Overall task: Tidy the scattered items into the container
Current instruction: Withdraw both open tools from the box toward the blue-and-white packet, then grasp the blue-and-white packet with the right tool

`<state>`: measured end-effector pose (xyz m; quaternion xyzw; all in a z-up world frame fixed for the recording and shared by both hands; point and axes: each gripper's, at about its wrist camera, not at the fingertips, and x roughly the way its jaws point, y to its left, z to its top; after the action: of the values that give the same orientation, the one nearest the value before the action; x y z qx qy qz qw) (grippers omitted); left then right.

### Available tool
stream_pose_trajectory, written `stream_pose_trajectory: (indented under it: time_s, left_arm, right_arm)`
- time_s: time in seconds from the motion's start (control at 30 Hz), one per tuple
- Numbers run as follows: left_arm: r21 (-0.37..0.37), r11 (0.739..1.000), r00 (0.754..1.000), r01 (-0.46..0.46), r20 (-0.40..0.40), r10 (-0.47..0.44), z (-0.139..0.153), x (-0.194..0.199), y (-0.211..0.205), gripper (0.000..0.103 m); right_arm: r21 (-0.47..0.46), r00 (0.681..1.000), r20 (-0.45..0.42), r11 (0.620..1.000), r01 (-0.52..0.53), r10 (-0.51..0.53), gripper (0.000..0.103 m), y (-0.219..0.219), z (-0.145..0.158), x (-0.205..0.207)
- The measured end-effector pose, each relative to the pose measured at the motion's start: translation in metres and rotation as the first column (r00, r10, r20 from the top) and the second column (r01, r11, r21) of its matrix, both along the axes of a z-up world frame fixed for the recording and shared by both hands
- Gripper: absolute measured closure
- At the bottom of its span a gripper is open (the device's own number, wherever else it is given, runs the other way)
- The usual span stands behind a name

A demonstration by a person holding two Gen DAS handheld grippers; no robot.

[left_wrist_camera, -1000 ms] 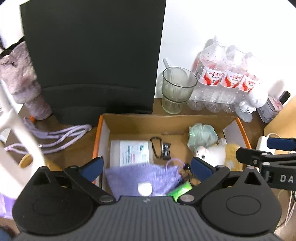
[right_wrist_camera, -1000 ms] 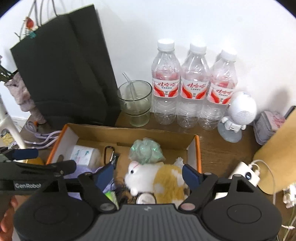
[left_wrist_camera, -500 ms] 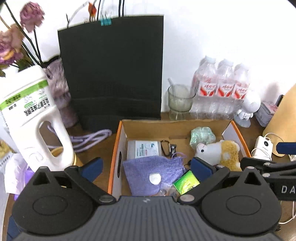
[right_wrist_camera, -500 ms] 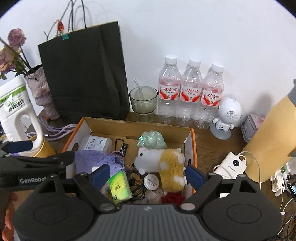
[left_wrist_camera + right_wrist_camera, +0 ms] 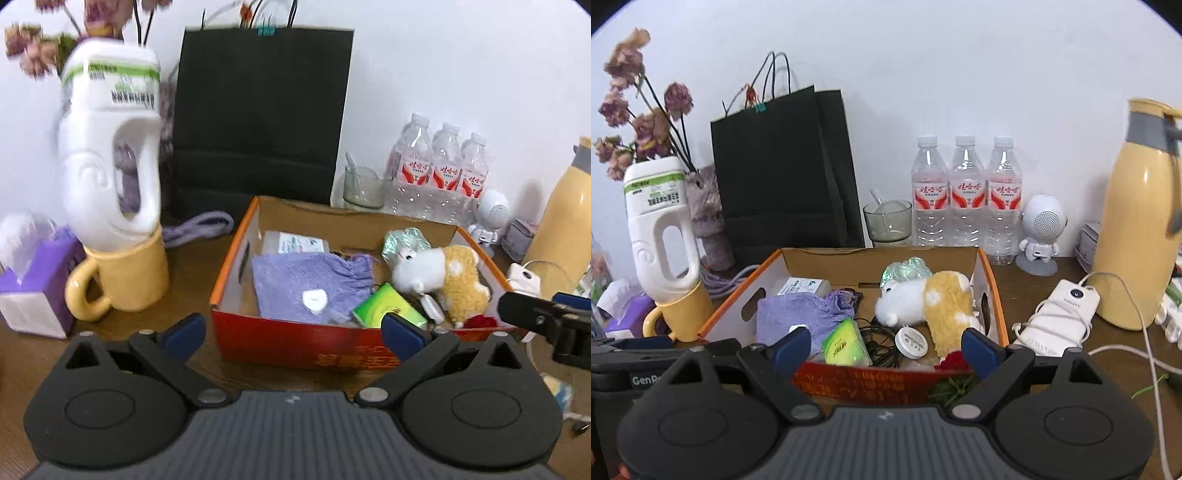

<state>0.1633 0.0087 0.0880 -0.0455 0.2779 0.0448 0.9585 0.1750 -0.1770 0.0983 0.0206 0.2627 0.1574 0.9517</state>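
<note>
Both tools stand spread with nothing between their blue pads: the left tool (image 5: 293,338) and the right tool (image 5: 884,349), whose jaws have just been opening, each sit in front of the near red wall of the cardboard box (image 5: 857,384), which bears blurred gold characters I cannot read. The box rests on the wooden surface (image 5: 192,266). Inside it lie a purple knit pouch (image 5: 306,286) with a white tag, a green packet (image 5: 846,345), a white-and-tan plush toy (image 5: 927,302), a round white case (image 5: 911,341), a tangle of black cord, and a white wipes pack (image 5: 295,242). Behind the box stand a black paper bag (image 5: 783,166), a glass with a spoon, and three water bottles (image 5: 966,192) with red-and-white Chinese labels. A white power bank (image 5: 1060,314) lies right of the box. "GenR" shows on the left tool's side in the right wrist view.
</note>
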Motion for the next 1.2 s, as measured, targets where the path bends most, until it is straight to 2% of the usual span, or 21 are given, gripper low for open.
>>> stream_pose_trajectory:
  time_s: [0.2, 0.3, 0.37, 0.43, 0.5, 0.6, 0.7, 0.8, 0.9, 1.0, 1.1, 1.2]
  left_arm:
    - [0.08, 0.996, 0.994, 0.026, 0.1, -0.034, -0.001, -0.029, -0.01, 0.0]
    - [0.142, 0.99, 0.994, 0.014, 0.101, -0.028, -0.005, -0.067, -0.021, 0.0]
    - [0.13, 0.987, 0.988, 0.09, 0.116, -0.106, -0.012, -0.109, -0.023, 0.0]
    - [0.086, 0.985, 0.979, 0.151, 0.125, -0.161, -0.023, -0.151, -0.021, 0.0]
    - [0.075, 0.977, 0.973, 0.2, 0.104, -0.207, -0.034, -0.179, -0.022, 0.0]
    - [0.125, 0.975, 0.979, 0.184, 0.068, -0.193, -0.042, -0.193, -0.028, 0.0]
    - [0.128, 0.97, 0.973, 0.206, 0.077, -0.217, -0.043, -0.193, -0.03, 0.0]
    - [0.124, 0.967, 0.97, 0.223, 0.071, -0.232, -0.043, -0.183, -0.034, 0.0]
    - [0.125, 0.962, 0.967, 0.241, 0.055, -0.249, -0.048, -0.175, -0.038, 0.0]
    - [0.129, 0.96, 0.965, 0.25, 0.045, -0.257, -0.051, -0.163, -0.043, 0.0]
    - [0.098, 0.963, 0.966, 0.252, 0.032, -0.256, -0.054, -0.149, -0.048, 0.0]
    - [0.08, 0.959, 0.962, 0.271, 0.012, -0.273, -0.055, -0.134, -0.055, 0.0]
  right_arm:
    - [0.035, 0.999, 0.041, 0.999, 0.018, -0.019, 0.015, -0.009, -0.011, -0.021]
    - [0.01, 1.0, 0.012, 1.0, 0.023, -0.023, 0.015, -0.009, -0.022, -0.045]
    - [-0.02, 1.0, -0.02, 1.0, 0.013, -0.013, 0.015, -0.013, -0.03, -0.075]
    - [-0.03, 0.999, -0.021, 0.999, -0.029, 0.029, 0.015, -0.022, -0.039, -0.113]
    - [-0.033, 0.999, -0.026, 0.998, -0.047, 0.046, 0.014, -0.031, -0.048, -0.146]
    - [-0.012, 0.998, -0.05, 0.999, -0.045, 0.044, 0.014, -0.043, -0.057, -0.173]
    - [-0.01, 0.998, -0.055, 1.0, -0.017, 0.016, 0.014, -0.054, -0.059, -0.179]
    - [-0.037, 0.999, -0.008, 0.999, 0.039, -0.039, 0.014, -0.068, -0.056, -0.168]
    - [-0.078, 0.995, 0.023, 0.992, 0.101, -0.1, 0.015, -0.089, -0.056, -0.139]
    - [-0.074, 0.993, -0.01, 0.99, 0.116, -0.117, 0.016, -0.112, -0.064, -0.099]
    - [-0.062, 0.993, -0.059, 0.993, 0.097, -0.101, 0.02, -0.123, -0.074, -0.064]
    - [-0.088, 0.986, -0.08, 0.986, 0.141, -0.148, 0.02, -0.127, -0.079, -0.039]
